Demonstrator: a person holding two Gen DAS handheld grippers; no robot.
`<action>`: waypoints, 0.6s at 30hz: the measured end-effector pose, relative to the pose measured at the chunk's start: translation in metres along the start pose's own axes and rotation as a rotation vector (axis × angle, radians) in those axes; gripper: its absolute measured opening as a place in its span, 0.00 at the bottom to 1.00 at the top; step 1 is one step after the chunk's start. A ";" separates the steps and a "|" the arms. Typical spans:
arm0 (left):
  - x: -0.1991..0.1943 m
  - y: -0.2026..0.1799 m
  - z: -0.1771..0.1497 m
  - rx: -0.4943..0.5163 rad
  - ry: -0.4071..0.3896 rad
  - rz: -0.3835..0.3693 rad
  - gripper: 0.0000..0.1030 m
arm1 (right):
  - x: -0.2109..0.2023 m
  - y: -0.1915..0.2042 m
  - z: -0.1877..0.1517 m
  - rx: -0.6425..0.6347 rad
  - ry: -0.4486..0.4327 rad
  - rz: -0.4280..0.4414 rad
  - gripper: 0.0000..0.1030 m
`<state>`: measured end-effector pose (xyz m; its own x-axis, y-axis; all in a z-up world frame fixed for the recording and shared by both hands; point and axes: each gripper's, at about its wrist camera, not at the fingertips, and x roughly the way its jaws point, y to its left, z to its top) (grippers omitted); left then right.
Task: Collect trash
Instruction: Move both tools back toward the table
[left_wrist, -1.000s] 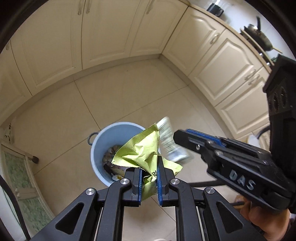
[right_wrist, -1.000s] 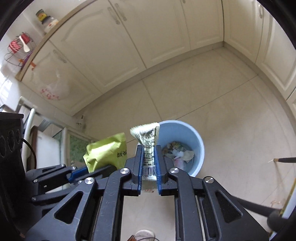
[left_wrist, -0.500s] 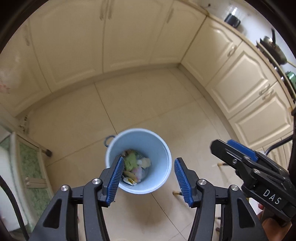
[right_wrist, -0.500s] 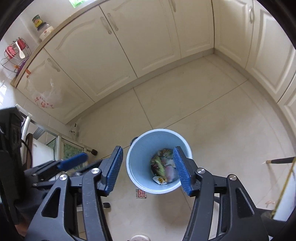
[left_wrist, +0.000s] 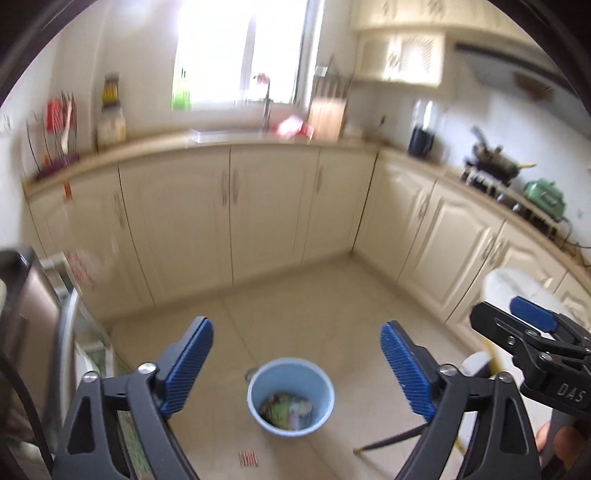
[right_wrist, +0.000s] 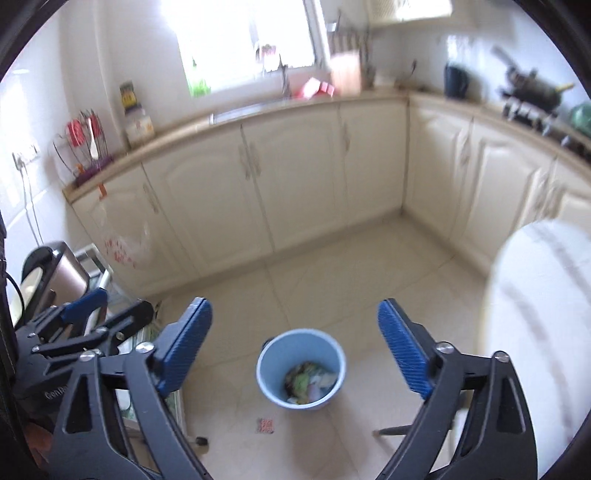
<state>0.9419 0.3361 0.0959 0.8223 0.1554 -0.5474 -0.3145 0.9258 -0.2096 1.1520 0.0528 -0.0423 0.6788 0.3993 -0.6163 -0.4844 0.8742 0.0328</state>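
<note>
A: What surrounds the bin?
B: The blue bin stands on the tiled floor in the corner of cream cabinets. A small red-patterned scrap lies on the floor just in front of it. A thin chair leg slants down at its right, apart from it. Nothing covers the bin's mouth.

A: And the trash?
B: In the bin: crumpled wrappers, green and pale, lie at the bottom.

A: The grippers?
B: The left gripper has its jaws opening, wide apart, nothing between them. The right gripper likewise, opening and empty.

A: What differs from a second ago?
B: Then the left pads pinched a green bag and the right a striped wrapper, low over the bin. Now both are dropped in, and the bin looks smaller and lower, with the counter and window in sight.

A: Does one view show more?
B: The right view shows a white round table edge large at its right, and the left gripper at its left before a brown appliance. The left view shows the right gripper at its right, with fingers of the hand beneath.
</note>
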 end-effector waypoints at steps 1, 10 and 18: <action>-0.014 -0.009 0.001 0.007 -0.030 -0.004 0.92 | -0.019 0.002 0.001 -0.003 -0.025 -0.013 0.93; -0.116 -0.093 -0.005 0.084 -0.252 -0.062 0.99 | -0.212 0.000 -0.008 0.000 -0.263 -0.137 1.00; -0.182 -0.124 -0.055 0.093 -0.382 -0.151 0.99 | -0.334 0.008 -0.032 0.006 -0.402 -0.270 1.00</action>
<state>0.8055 0.1741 0.1767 0.9782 0.1155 -0.1727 -0.1468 0.9725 -0.1811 0.9033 -0.0824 0.1388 0.9398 0.2322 -0.2509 -0.2595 0.9623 -0.0815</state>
